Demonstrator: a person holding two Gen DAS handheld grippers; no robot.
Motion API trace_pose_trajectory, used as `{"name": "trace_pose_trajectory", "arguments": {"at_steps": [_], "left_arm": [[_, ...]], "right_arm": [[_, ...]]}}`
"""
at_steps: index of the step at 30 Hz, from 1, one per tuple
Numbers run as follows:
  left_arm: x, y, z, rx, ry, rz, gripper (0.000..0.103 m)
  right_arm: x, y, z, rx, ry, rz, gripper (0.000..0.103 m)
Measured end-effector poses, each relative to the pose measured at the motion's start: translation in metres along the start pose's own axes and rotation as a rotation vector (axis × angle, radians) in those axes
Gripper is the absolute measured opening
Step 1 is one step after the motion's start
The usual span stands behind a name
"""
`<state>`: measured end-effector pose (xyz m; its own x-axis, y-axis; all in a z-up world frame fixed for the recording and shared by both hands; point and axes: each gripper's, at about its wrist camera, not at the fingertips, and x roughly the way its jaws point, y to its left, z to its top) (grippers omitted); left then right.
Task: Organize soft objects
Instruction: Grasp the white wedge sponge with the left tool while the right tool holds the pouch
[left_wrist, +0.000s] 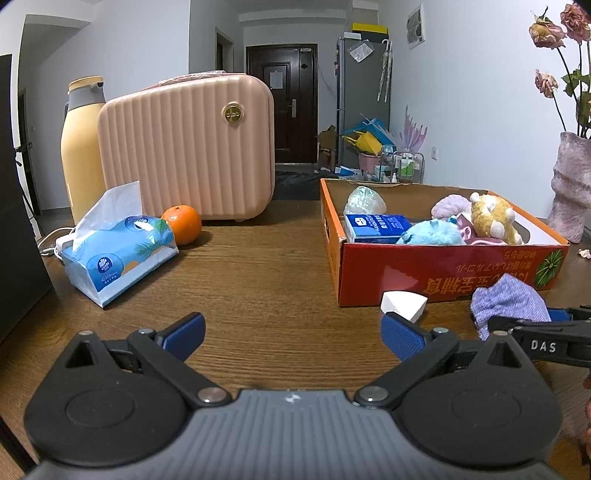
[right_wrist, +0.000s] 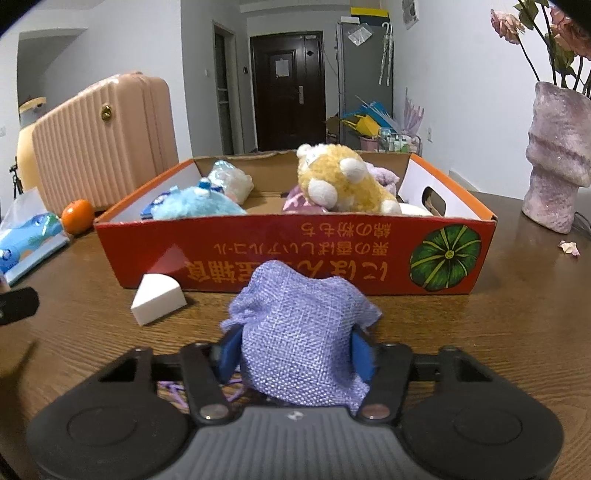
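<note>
My right gripper (right_wrist: 295, 354) is shut on a lilac woven pouch (right_wrist: 299, 332) just above the wooden table, in front of the red cardboard box (right_wrist: 295, 254); the pouch also shows in the left wrist view (left_wrist: 506, 302). The box (left_wrist: 424, 277) holds a yellow plush (right_wrist: 343, 181), a blue plush (right_wrist: 199, 206), a pink soft item and a tissue pack (left_wrist: 376, 225). A white foam wedge (right_wrist: 159, 299) lies on the table left of the pouch. My left gripper (left_wrist: 293, 336) is open and empty above the table, left of the box.
A blue tissue pack (left_wrist: 118, 254), an orange (left_wrist: 183, 223), a pink ribbed case (left_wrist: 188, 151) and a yellow flask (left_wrist: 79, 147) stand at the left. A textured pink vase (right_wrist: 557, 155) with dried roses stands right of the box.
</note>
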<state>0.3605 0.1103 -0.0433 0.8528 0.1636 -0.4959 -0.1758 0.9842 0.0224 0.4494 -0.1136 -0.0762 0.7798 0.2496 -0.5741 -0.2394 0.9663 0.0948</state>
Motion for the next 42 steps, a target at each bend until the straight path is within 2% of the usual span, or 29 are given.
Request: {"name": "trace_pose_trajectory", "arguments": {"at_steps": [4, 12, 27, 42], "left_arm": [[0.002, 0.001, 0.000, -0.006, 0.005, 0.005, 0.103], [0.008, -0.001, 0.000, 0.000, 0.019, 0.018, 0.103], [0.032, -0.032, 0.009, -0.010, 0.056, 0.010, 0.103], [0.069, -0.070, 0.018, -0.007, 0.129, -0.016, 0.103]], "right_arm": [[-0.008, -0.004, 0.001, 0.023, -0.037, 0.026, 0.045], [-0.022, -0.023, 0.005, 0.037, -0.104, 0.047, 0.044], [-0.034, -0.082, 0.008, 0.067, -0.163, 0.007, 0.044], [-0.043, -0.128, 0.009, 0.057, -0.211, -0.048, 0.044]]}}
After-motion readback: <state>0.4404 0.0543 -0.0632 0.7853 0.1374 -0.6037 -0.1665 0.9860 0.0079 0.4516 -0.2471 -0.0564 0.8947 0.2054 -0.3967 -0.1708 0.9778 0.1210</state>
